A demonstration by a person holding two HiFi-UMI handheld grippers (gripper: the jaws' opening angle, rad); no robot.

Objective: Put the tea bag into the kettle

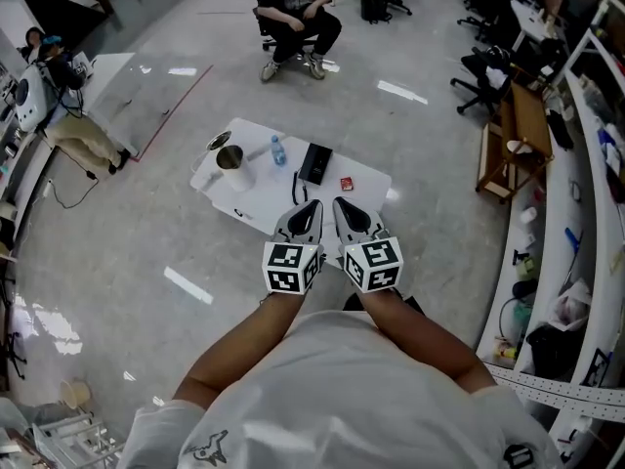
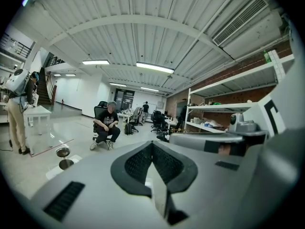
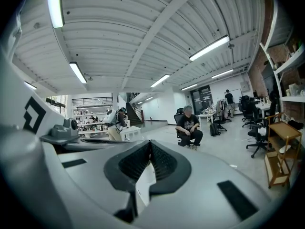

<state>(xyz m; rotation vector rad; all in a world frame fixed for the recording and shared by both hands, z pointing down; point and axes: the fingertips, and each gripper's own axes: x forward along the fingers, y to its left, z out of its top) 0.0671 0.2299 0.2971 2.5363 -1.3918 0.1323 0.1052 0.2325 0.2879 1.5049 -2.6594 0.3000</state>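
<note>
1. Hovering side by side at the near edge of a low white table (image 1: 264, 179), the left gripper (image 1: 312, 203) and the right gripper (image 1: 339, 202) each have their jaws pressed together, with nothing between them.
2. The metal kettle (image 1: 232, 159) stands open on the table's left part, with its round lid (image 1: 219, 142) just beside it.
3. A water bottle (image 1: 278, 150), a black box (image 1: 314, 163) and a small red packet (image 1: 346, 184) lie further right. The packet is too small to tell whether it is the tea bag.
</note>
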